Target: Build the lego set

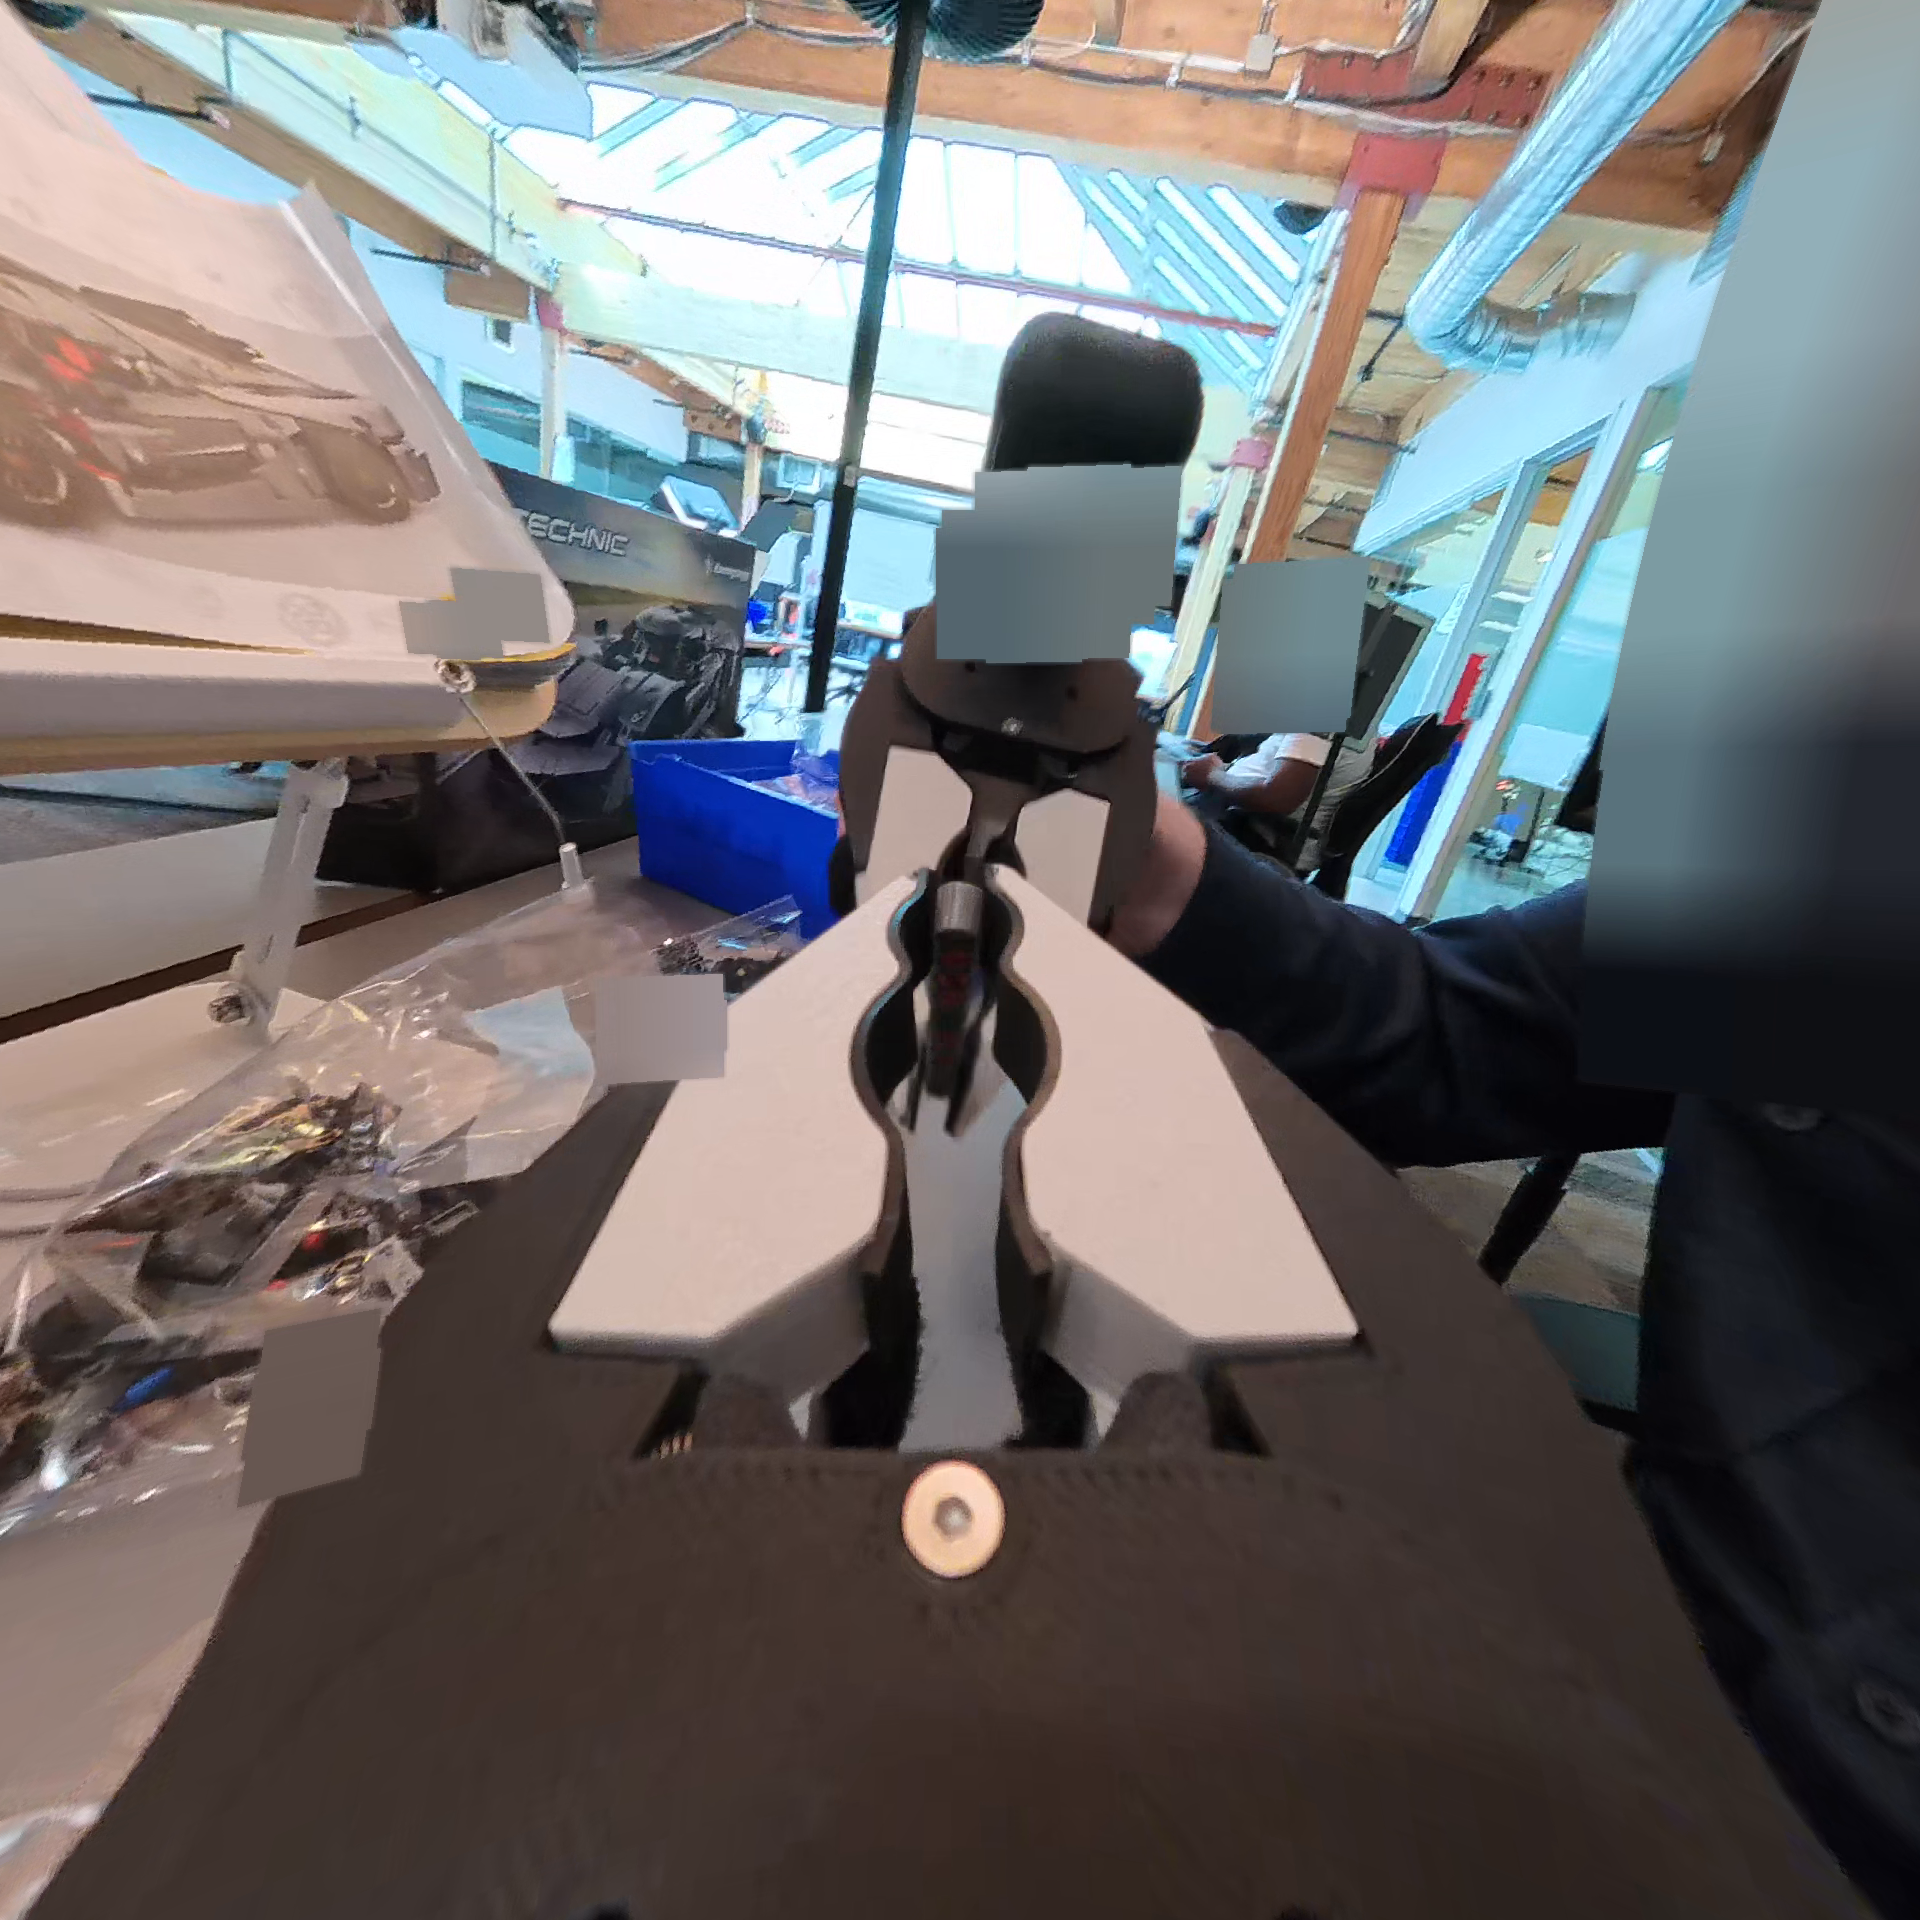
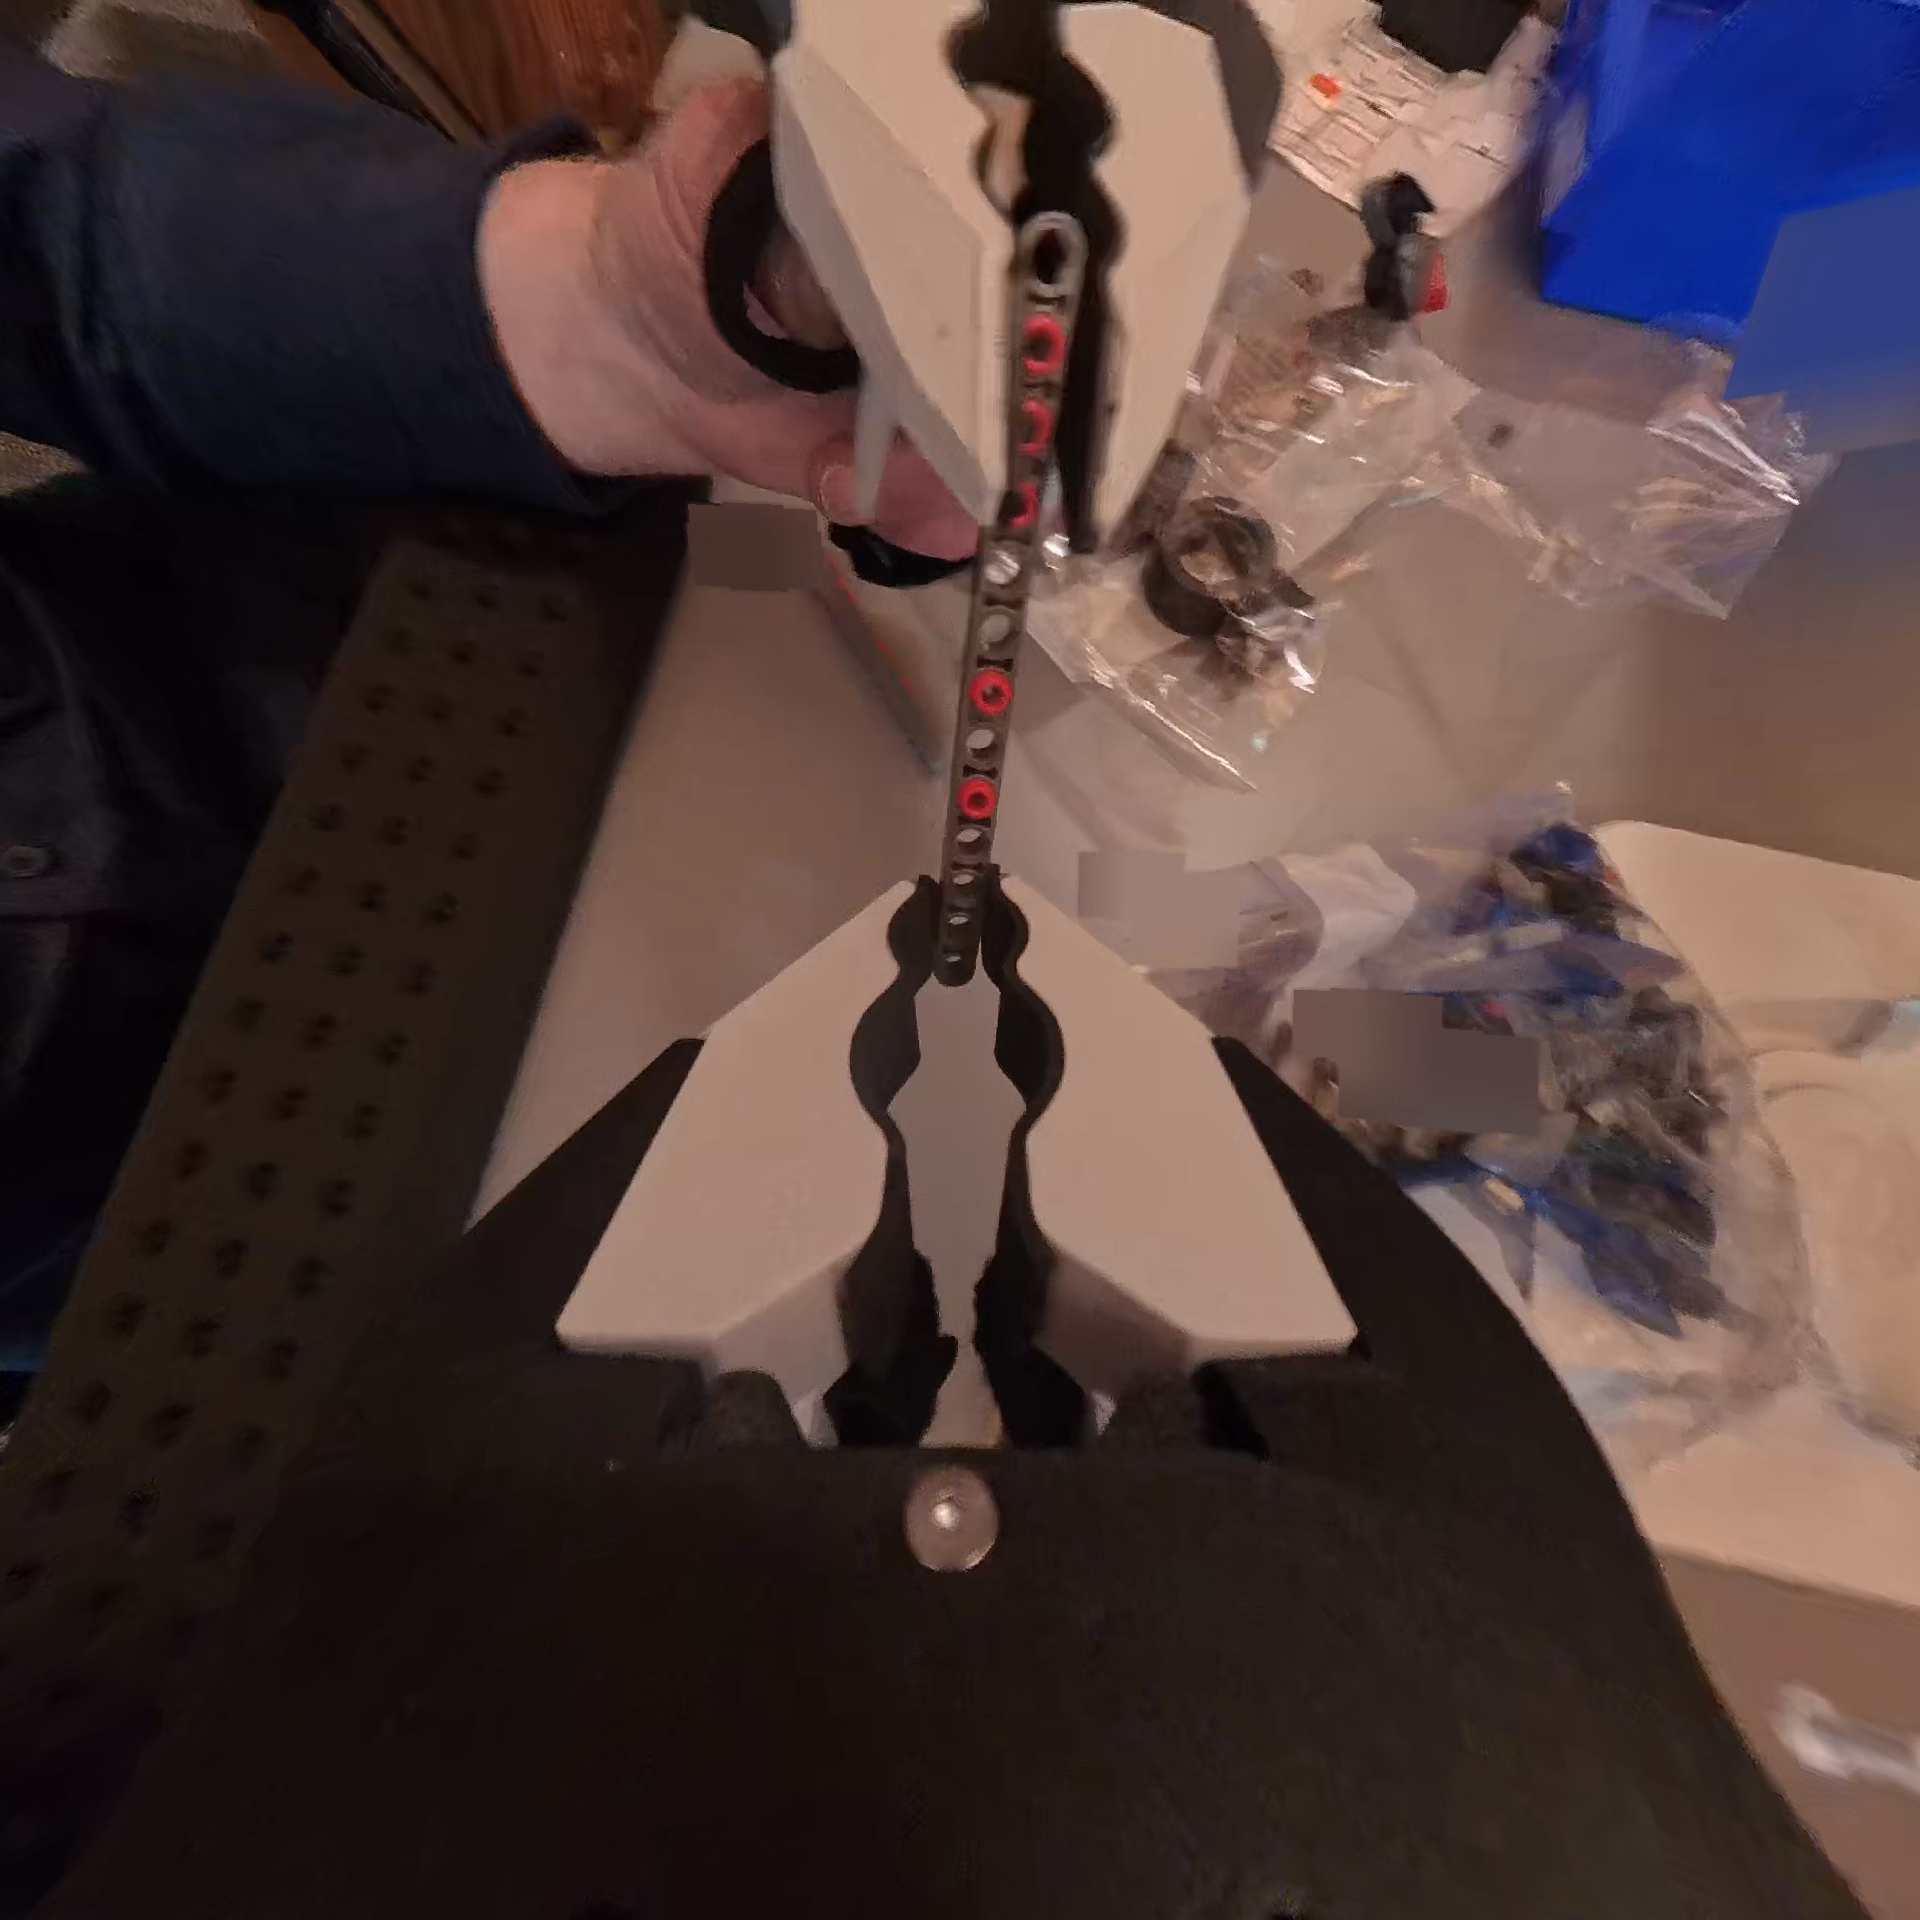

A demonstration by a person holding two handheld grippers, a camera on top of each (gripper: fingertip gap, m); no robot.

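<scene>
grey beam (image 2: 987,665) spans between both hand-held grippers, clamped at each end.

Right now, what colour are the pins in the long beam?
Red pins in a dark grey beam; clearest in the right wrist view.

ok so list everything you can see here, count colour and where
lego beam: one, dark grey with red pins, held between both claws
parts bags: several, clear, on the table
blue bin: one, behind the bags
instruction booklet: one, white, on a stand at left
set box: one, dark, behind the bin
table: one, pale
left claw: shut on the beam
right claw: shut on the beam
hands: two, dark sleeves
</scene>
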